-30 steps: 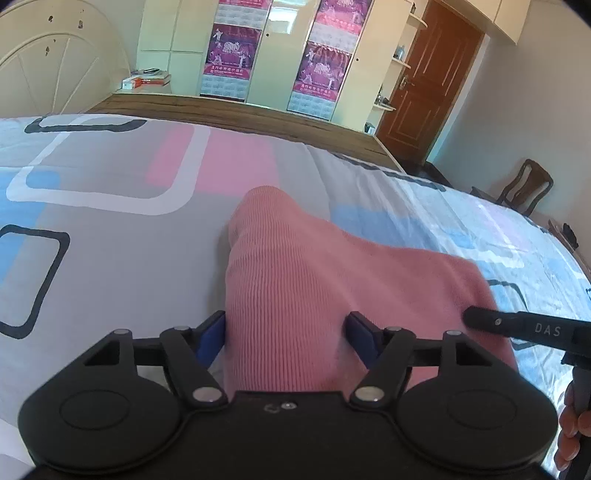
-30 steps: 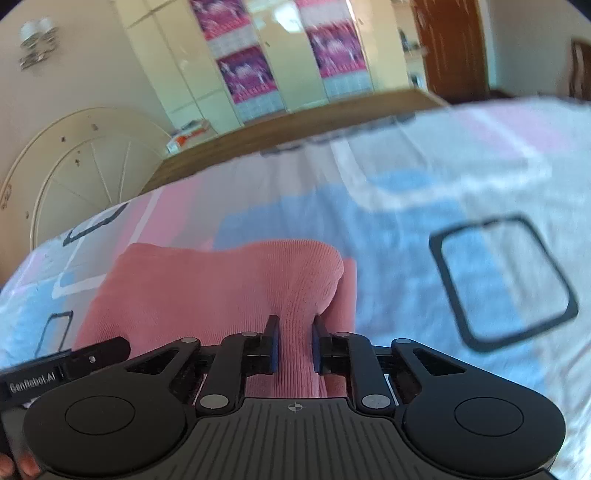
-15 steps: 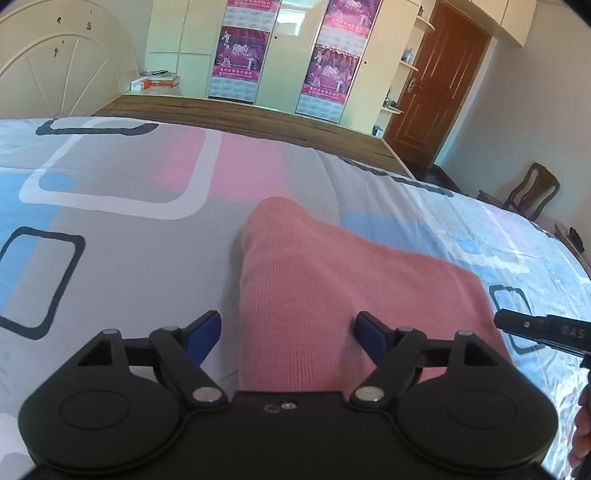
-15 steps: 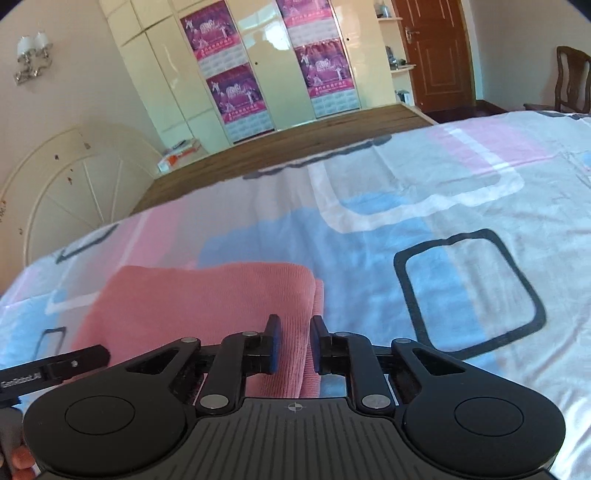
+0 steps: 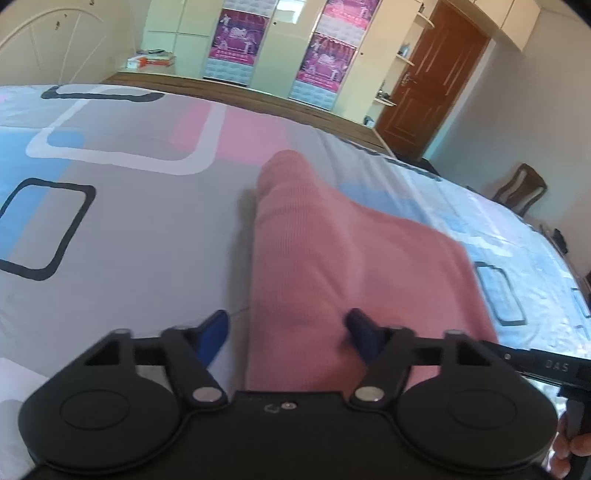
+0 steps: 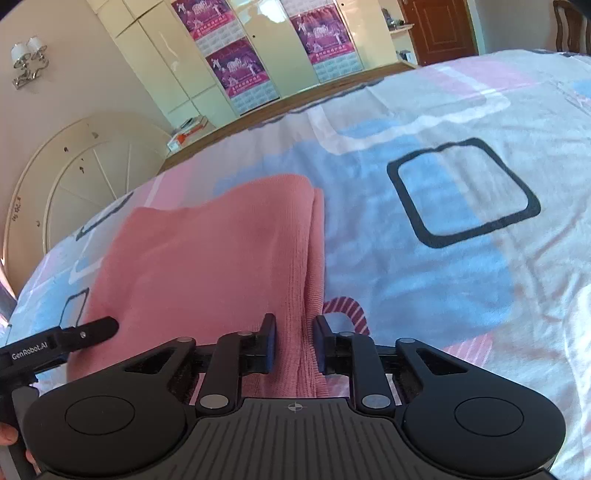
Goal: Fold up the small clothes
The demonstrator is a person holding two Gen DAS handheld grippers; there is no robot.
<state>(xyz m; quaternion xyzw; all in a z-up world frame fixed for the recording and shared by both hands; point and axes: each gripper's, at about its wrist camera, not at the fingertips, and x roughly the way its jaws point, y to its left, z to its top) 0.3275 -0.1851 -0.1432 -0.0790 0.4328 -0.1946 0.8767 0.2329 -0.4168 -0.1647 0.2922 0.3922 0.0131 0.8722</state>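
Knitwear, a folded pink garment (image 5: 332, 266), lies flat on the patterned bedsheet (image 5: 122, 236); left tongs (image 5: 286, 332) gape wide astride its edge; right tongs (image 6: 294, 345) stand parted around its folded edge, gripping nothing.

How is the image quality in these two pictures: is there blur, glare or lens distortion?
Left wrist view: slight motion blur softens the pink garment and the left gripper; the fisheye bends the bedsheet edge. Right wrist view: sharper overall; sunlight washes out the sheet on the right, a bright reflection sits on the wardrobe door, and the right gripper is crisp.
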